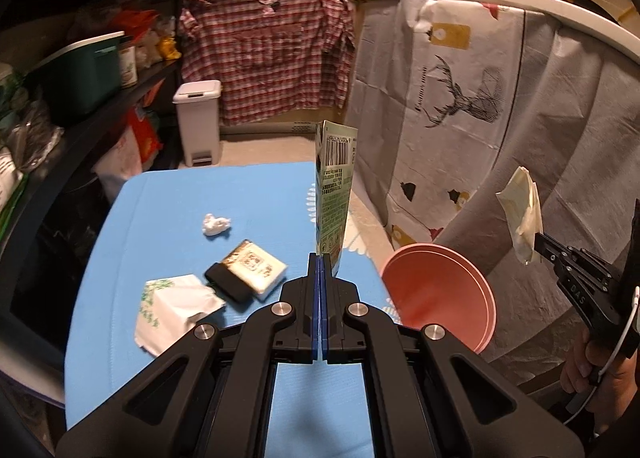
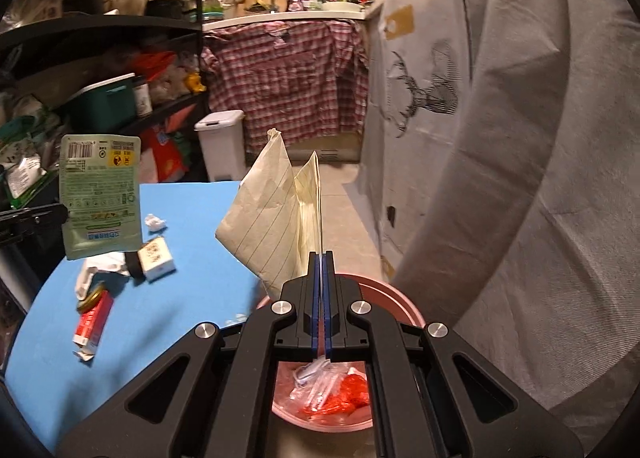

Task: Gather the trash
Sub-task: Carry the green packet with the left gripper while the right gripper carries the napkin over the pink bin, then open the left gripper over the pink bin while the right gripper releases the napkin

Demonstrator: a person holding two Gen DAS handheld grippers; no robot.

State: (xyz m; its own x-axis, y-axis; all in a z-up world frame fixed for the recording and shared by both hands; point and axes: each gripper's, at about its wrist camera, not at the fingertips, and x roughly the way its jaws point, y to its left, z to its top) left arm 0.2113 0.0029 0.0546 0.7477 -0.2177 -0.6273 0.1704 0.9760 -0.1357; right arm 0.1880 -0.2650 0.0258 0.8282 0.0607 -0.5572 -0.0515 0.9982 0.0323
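Note:
My left gripper [image 1: 320, 258] is shut on the bottom edge of a flat green pouch [image 1: 334, 194], which stands upright above the blue table [image 1: 180, 198]. My right gripper [image 2: 321, 256] is shut on a folded sheet of lined yellow paper [image 2: 276, 218] and hangs over a pink bin [image 2: 404, 300] that holds clear plastic and red scraps [image 2: 336, 390]. On the table lie a crumpled white tissue [image 1: 216, 224], a small box [image 1: 252, 270], a torn white pack [image 1: 172, 306] and a red tube [image 2: 94, 318]. The pink bin [image 1: 440, 290] sits off the table's right edge.
A white pedal bin [image 1: 198, 122] stands on the floor beyond the table. Dark shelves [image 1: 80, 130] full of goods line the left. A grey cloth with a deer print [image 1: 460, 98] drapes the counter on the right, close to the pink bin. A person's hand [image 1: 592, 370] holds the right gripper.

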